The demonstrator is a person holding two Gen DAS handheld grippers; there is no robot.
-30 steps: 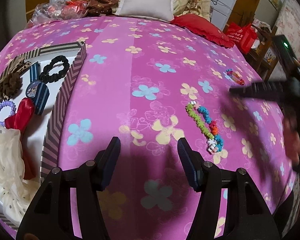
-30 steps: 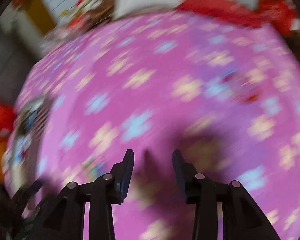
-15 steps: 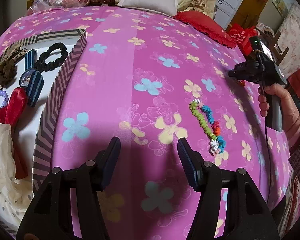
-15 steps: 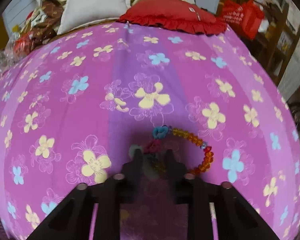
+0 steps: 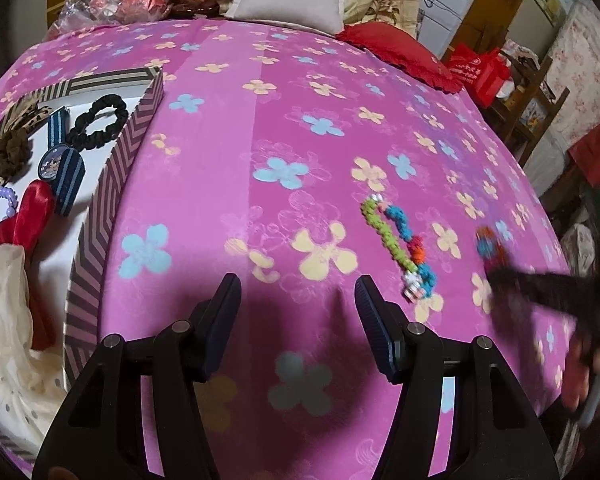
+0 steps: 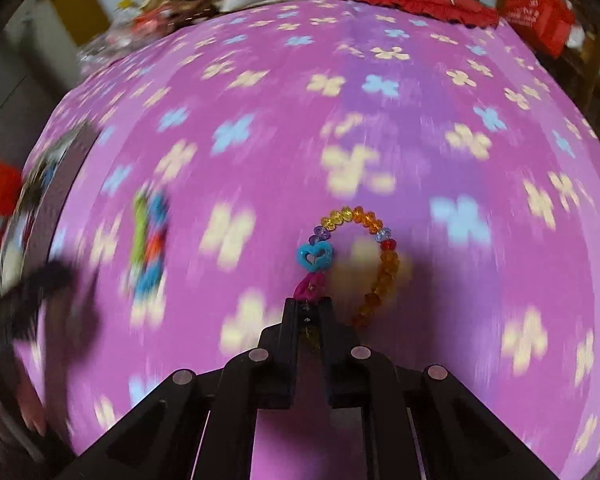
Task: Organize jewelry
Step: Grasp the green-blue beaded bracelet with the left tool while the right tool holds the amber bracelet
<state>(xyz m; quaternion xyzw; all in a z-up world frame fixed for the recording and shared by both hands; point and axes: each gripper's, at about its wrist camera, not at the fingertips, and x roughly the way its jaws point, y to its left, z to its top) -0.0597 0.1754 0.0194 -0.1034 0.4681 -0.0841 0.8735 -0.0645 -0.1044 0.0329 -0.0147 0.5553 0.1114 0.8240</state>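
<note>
Amber bead bracelet [image 6: 374,256] with a blue heart charm hangs pinched in the right gripper [image 6: 308,312] above the pink flowered bedspread [image 5: 300,128], jaws clamped together on its pink end (background smeared). Left gripper [image 5: 296,304] stands half open, empty, near the green-and-blue bracelet [image 5: 396,236].

Indoor light, moderate; fisheye bending and dark corners. Soft shadow beneath the fingers [image 5: 224,300]. Right wrist view motion-blurred beyond the fingers.
</note>
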